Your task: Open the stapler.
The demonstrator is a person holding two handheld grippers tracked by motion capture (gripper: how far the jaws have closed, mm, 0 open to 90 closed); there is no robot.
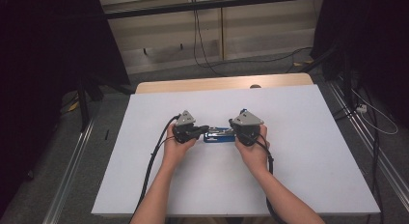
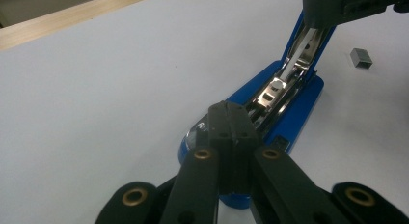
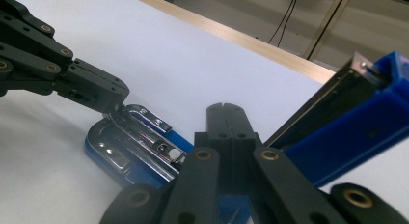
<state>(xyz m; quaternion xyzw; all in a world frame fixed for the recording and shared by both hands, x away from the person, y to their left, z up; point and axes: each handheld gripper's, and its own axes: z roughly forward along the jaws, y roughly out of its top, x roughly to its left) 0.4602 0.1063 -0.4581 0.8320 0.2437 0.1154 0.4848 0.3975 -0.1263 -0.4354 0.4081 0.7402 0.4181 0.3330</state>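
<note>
Blue stapler (image 1: 218,135) lies mid-desk (image 1: 299,175), nearer the front edge, lid swung up: left gripper (image 2: 227,119), jaws shut & empty, pins the front end down so right gripper (image 3: 225,119), also shut w/ nothing clamped, can prop the lid, prob. for loading the staple strip (image 2: 361,58) nearby.

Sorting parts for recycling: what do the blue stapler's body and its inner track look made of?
The stapler's body looks like moulded plastic: uniform blue with a soft sheen. The inner track is likely plated steel: silvery with mirror-like glints.
</note>
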